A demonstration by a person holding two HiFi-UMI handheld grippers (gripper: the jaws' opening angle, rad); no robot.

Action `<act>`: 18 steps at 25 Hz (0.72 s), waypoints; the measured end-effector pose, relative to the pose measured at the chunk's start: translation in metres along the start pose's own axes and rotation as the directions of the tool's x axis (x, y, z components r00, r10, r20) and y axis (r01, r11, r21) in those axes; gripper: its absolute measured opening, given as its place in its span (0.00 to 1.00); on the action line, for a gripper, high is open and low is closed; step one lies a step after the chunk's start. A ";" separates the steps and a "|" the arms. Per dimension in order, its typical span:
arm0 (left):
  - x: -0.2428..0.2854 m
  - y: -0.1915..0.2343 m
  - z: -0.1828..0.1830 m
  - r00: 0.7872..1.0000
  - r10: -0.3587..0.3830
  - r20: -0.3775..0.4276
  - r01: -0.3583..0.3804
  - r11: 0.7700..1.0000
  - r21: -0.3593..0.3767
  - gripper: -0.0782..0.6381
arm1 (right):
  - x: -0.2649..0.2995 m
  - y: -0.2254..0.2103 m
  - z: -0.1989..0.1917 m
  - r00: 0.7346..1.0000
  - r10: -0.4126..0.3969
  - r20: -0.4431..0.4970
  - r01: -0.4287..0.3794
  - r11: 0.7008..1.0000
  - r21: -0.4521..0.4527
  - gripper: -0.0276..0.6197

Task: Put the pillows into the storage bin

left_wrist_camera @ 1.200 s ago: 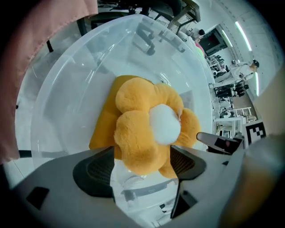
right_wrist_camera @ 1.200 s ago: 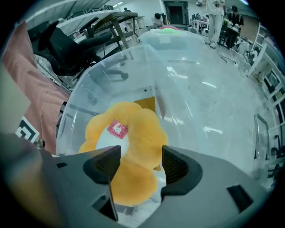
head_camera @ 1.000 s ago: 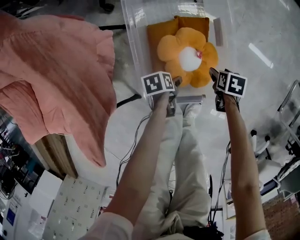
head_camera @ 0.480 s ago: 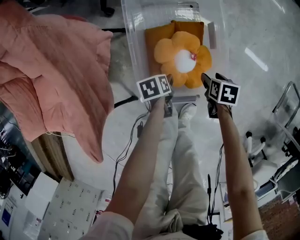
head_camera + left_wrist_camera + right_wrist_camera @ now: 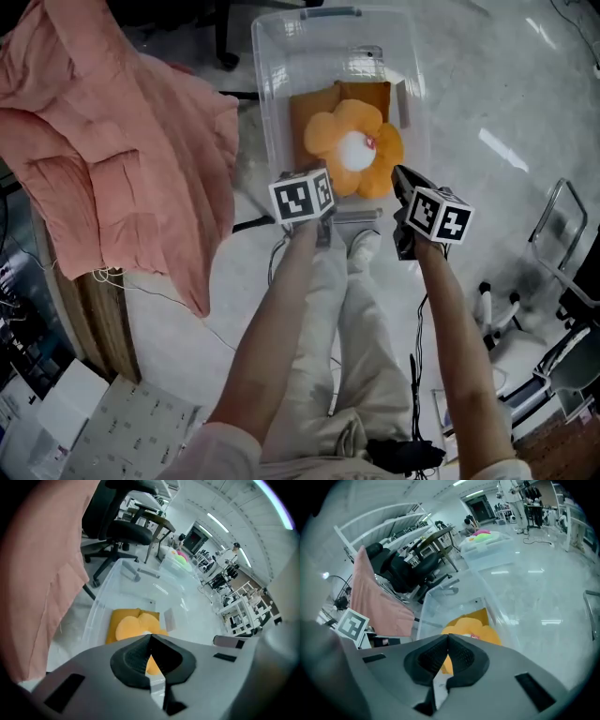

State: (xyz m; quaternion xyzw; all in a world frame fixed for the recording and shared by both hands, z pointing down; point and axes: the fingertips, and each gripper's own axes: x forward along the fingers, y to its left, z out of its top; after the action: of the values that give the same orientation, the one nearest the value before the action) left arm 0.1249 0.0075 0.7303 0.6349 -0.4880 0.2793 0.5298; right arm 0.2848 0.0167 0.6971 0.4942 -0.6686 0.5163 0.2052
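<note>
A clear plastic storage bin [image 5: 269, 103] stands on the floor ahead of me. Inside it lies an orange flower-shaped pillow [image 5: 352, 150] with a white centre, on top of a square orange pillow [image 5: 309, 105]. Both show again in the left gripper view, the flower pillow [image 5: 127, 628] inside the bin [image 5: 100, 600], and in the right gripper view, the flower pillow [image 5: 464, 626] inside the bin [image 5: 440, 598]. My left gripper [image 5: 325, 192] and right gripper [image 5: 397, 176] hover above the bin's near end. Their jaws have just been closing and now stand shut with nothing between them.
A large pink blanket [image 5: 112, 159] hangs over a table at the left, close to the bin. Cables [image 5: 253, 225] run across the floor by the person's legs. A black office chair [image 5: 123, 527] stands behind the bin, and another bin [image 5: 490, 543] with coloured things sits farther back.
Both grippers have risen and drawn back from the flower pillow, and their jaws have closed empty. The pillows stay lying in the bin.
</note>
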 end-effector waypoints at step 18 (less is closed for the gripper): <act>-0.218 -0.142 0.089 0.963 -0.169 0.210 0.090 0.936 0.341 0.13 | -0.178 0.136 0.104 0.955 0.221 0.198 -0.161 0.947 -0.277 0.06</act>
State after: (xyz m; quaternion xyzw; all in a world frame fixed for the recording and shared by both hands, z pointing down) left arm 0.1601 -0.0111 0.4585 0.7740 -0.4510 0.2433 0.3720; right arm 0.2667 0.0006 0.4514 0.4515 -0.7941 0.3825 0.1388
